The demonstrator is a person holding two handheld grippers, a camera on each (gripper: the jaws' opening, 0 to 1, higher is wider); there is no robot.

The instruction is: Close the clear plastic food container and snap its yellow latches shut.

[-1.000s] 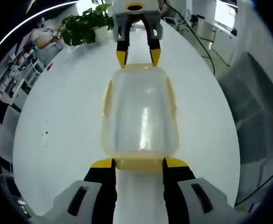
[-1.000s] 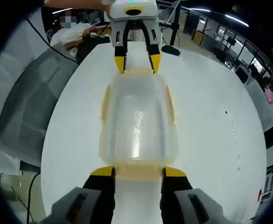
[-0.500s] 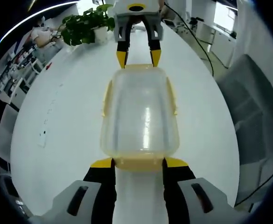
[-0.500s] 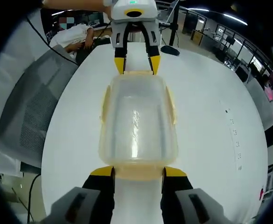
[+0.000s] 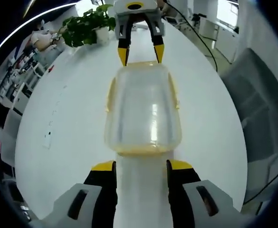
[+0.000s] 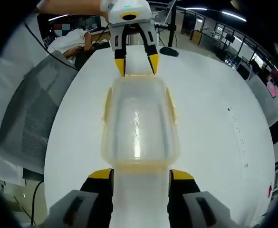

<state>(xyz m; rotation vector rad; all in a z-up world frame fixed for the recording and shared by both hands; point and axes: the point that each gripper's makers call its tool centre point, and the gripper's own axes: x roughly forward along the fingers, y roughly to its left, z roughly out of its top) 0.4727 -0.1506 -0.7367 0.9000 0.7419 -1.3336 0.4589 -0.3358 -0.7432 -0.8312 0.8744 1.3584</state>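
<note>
The clear plastic container (image 5: 142, 109) (image 6: 139, 124) lies lengthwise on the white table with its lid on. Yellow latches (image 5: 110, 95) (image 6: 172, 105) run along its long sides, and a yellow strip edges each end. My left gripper (image 5: 141, 166) stands open just short of the container's near end, touching nothing. At the far end my right gripper (image 5: 140, 56) is open, its yellow tips by the end latch. From the other side my right gripper (image 6: 140, 174) is open a little short of its end, and my left gripper (image 6: 136, 66) is open at the far end.
A potted plant (image 5: 86, 26) stands at the far left of the round white table (image 5: 58, 142). Grey chairs (image 5: 264, 109) (image 6: 29, 123) sit beside the table's edge. A dark object (image 6: 169, 51) lies on the table beyond the container. A person (image 6: 77, 38) is at a desk behind.
Both grippers have drawn back slightly from the container's ends; their near tips no longer flank the end latches. The container has stayed where it was.
</note>
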